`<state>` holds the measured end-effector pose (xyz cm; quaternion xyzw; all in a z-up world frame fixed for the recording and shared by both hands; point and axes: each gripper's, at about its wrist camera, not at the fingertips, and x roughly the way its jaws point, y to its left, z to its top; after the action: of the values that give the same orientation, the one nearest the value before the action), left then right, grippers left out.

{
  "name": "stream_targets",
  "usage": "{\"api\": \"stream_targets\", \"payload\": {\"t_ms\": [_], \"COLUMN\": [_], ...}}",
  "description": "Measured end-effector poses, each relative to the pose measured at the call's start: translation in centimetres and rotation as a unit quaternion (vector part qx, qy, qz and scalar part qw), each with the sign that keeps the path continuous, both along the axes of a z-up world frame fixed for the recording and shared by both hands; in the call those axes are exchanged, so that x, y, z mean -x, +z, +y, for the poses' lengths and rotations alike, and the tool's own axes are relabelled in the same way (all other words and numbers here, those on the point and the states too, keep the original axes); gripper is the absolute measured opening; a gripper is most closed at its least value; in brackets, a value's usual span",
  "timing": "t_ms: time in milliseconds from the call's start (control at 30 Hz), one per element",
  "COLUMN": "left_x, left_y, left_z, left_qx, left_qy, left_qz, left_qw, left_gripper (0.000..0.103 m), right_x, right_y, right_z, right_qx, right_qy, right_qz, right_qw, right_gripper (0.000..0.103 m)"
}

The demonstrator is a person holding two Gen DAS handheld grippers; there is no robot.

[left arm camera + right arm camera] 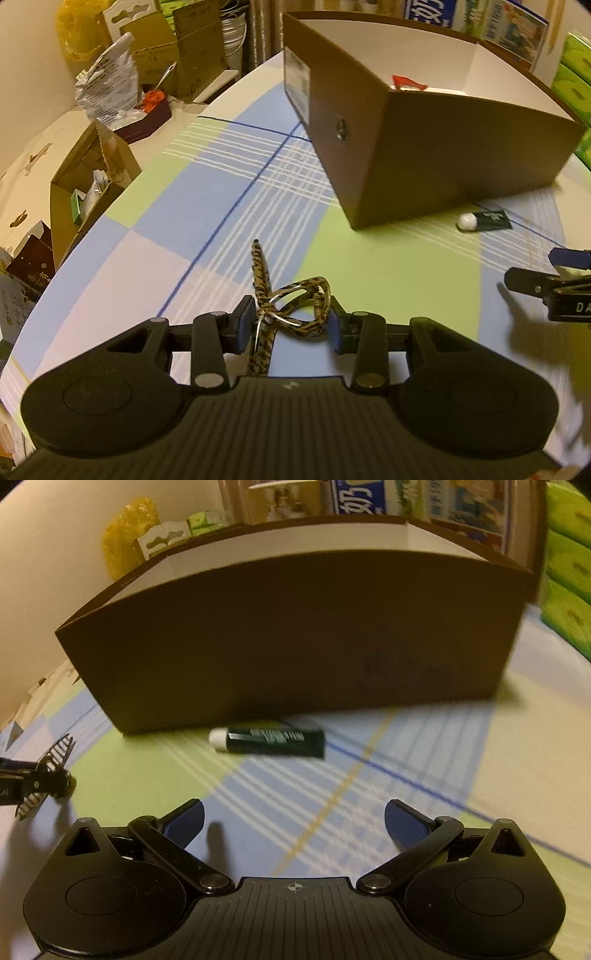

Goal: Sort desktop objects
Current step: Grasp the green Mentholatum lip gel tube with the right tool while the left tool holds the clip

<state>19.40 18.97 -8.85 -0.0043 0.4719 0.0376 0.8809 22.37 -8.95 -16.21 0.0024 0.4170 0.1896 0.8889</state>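
Note:
My left gripper (290, 326) is shut on a pair of leopard-patterned glasses (295, 295), its blue pads pressing the frame from both sides above the checked tablecloth. One temple arm sticks out forward and the other hangs back towards the camera. A dark green tube with a white cap (269, 742) lies on the cloth just in front of the brown box (288, 638). My right gripper (295, 825) faces that tube from a short way back, open, with nothing between its pads. The box (424, 155) is white inside and holds a red item (406, 83). The tube (484, 220) lies by the box's near corner.
The right gripper (532, 267) enters the left wrist view from the right edge. Open cardboard boxes (88, 184) and a crumpled plastic bag (107, 88) stand beyond the table's left edge. Green packs (569, 590) are stacked to the right of the box.

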Motion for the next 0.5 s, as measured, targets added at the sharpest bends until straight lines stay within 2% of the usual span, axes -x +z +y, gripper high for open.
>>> {"api": "stream_targets", "payload": {"t_ms": [200, 367, 467, 500], "left_x": [-1.6, -2.4, -2.6, -2.6], "left_y": [-0.4, -0.8, -0.9, -0.9], "left_z": [0.7, 0.4, 0.5, 0.4], "left_qx": [0.015, -0.002, -0.005, -0.005], "left_qy": [0.015, 0.002, -0.003, -0.004], "left_qz": [0.002, -0.001, -0.003, -0.003], "left_qw": [0.9998, 1.0, 1.0, 1.0], "left_gripper": [0.04, 0.042, 0.042, 0.042], "right_x": [-2.0, -2.9, -2.7, -2.8], "right_y": [-0.6, -1.0, -1.0, -1.0], "right_z": [2.4, 3.8, 4.2, 4.3], "right_qx": [0.011, 0.031, 0.038, 0.039], "right_qy": [0.006, 0.002, 0.002, 0.0], "right_qz": [-0.018, -0.027, -0.04, -0.038], "right_qw": [1.0, 0.999, 0.998, 0.998], "right_gripper": [0.101, 0.1, 0.082, 0.081]}}
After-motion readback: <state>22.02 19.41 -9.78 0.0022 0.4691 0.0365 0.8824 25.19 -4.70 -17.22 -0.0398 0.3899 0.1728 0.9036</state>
